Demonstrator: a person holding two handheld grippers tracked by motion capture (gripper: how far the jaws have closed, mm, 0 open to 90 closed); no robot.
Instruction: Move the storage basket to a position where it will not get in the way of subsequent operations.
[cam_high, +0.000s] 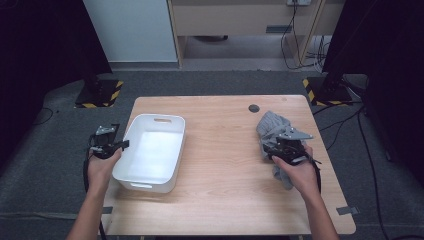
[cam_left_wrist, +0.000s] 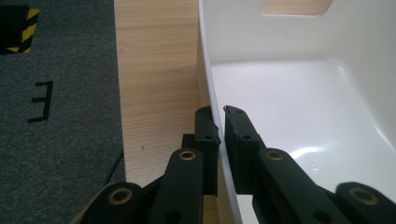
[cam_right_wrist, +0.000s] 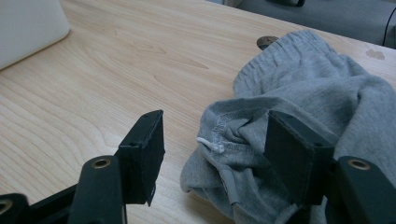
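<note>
High view: left gripper (cam_high: 111, 141) at left of frame, against left wall of white bin (cam_high: 150, 152) on wooden table (cam_high: 225, 165). Right gripper (cam_high: 286, 145) at right of frame, over grey garment (cam_high: 272, 127).

Left gripper view: jaws clamped on bin (cam_left_wrist: 299, 102) wall, lower centre.

Right gripper view: jaws spread apart, bunched garment (cam_right_wrist: 299, 93) edge between them, right jaw against cloth, nothing pinched.
</note>
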